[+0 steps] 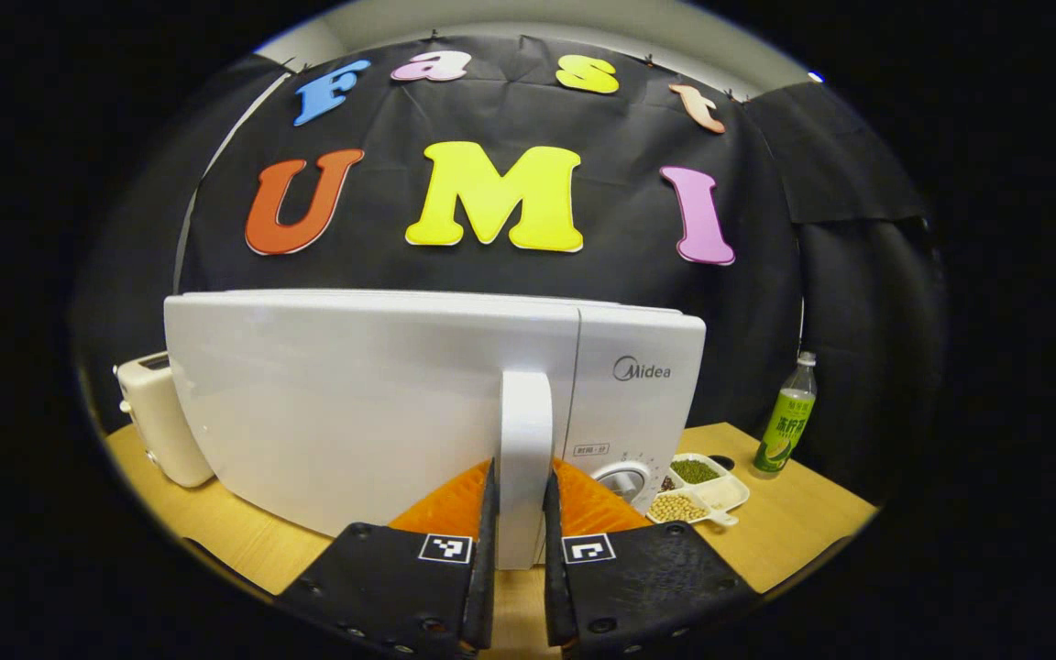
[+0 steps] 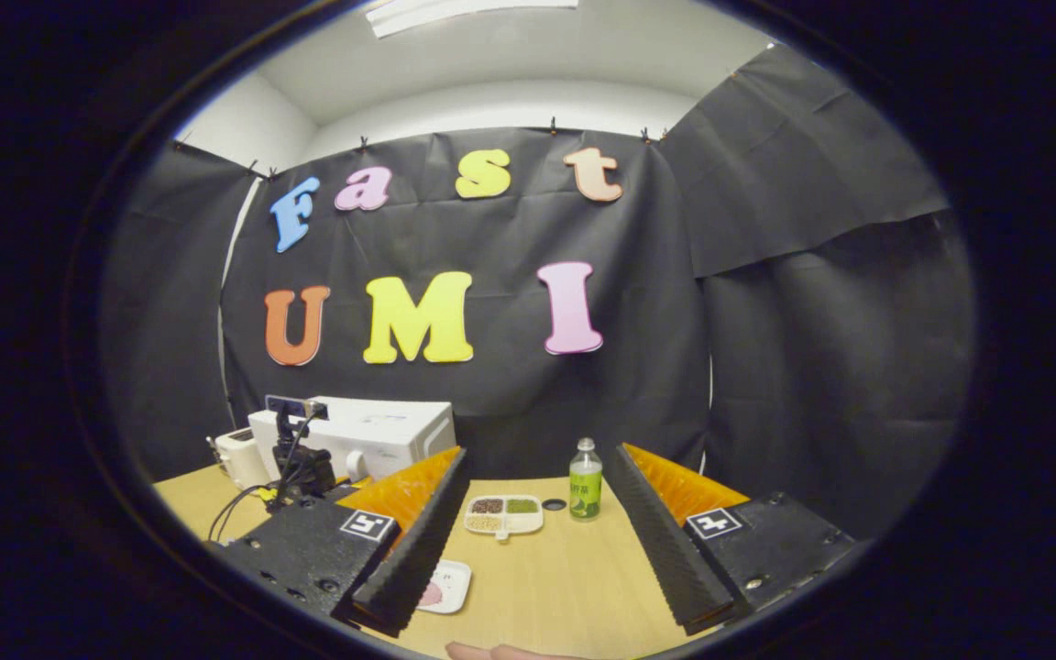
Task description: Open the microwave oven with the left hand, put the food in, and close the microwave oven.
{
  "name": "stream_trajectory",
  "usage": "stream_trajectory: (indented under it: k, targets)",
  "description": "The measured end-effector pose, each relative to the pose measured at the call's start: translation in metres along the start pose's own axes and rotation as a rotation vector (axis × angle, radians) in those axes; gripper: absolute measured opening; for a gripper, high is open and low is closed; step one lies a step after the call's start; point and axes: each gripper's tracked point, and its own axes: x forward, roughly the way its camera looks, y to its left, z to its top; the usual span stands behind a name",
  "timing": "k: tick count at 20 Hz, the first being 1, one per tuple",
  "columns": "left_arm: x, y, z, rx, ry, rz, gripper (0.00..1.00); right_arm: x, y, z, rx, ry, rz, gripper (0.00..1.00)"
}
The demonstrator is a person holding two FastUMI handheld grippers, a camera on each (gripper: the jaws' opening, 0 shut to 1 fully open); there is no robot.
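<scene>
The white microwave [image 1: 354, 403] stands close in front of me in the left gripper view, its door flush with the control panel [image 1: 643, 394]. My left gripper [image 1: 523, 469] is shut on the door's upright white handle [image 1: 525, 412], one orange finger on each side. In the right gripper view the microwave [image 2: 372, 440] sits at the far left of the table, with the left gripper [image 2: 301, 467] in front of it. My right gripper [image 2: 542, 458] hangs open over the table with nothing between its fingers. A small white plate with pink food [image 2: 444, 587] lies below its left finger.
A divided white tray of beans [image 2: 503, 515] [image 1: 698, 490] and a green-labelled bottle [image 2: 586, 490] [image 1: 786, 417] stand to the right of the microwave. A cream toaster [image 1: 157, 417] is on its left. A fingertip [image 2: 491, 652] shows at the table's near edge.
</scene>
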Motion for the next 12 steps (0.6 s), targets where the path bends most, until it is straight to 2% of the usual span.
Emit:
stream_trajectory:
  k: [1,2,4,5,6,7,10,12]
  targets:
    - [0.003,-0.002,-0.002,0.002,0.004,-0.001,0.21,0.002,-0.002,0.000,0.000,-0.003,-0.008,1.00]
    - [-0.001,-0.002,0.000,-0.007,0.000,-0.007,0.11,0.003,-0.005,0.000,0.000,-0.009,-0.021,1.00]
    - [-0.004,-0.004,-0.002,-0.047,0.016,-0.027,0.10,0.004,-0.010,-0.003,0.002,-0.012,-0.039,1.00]
    - [-0.002,-0.004,-0.001,-0.059,0.012,-0.031,0.10,0.003,-0.010,-0.005,0.005,-0.009,-0.042,0.92]
    - [-0.004,-0.004,-0.002,-0.043,0.011,-0.022,0.05,0.004,-0.009,-0.006,0.003,-0.004,-0.040,1.00]
    - [-0.005,-0.002,-0.002,-0.023,0.012,-0.021,0.00,0.003,-0.009,-0.008,-0.002,0.000,-0.040,1.00]
    - [-0.027,-0.002,-0.004,-0.023,0.007,-0.036,0.00,-0.003,-0.010,-0.007,-0.025,-0.006,-0.047,1.00]
    - [-0.056,0.001,-0.006,-0.015,-0.022,-0.077,0.00,-0.008,-0.010,-0.008,-0.041,-0.011,-0.057,1.00]
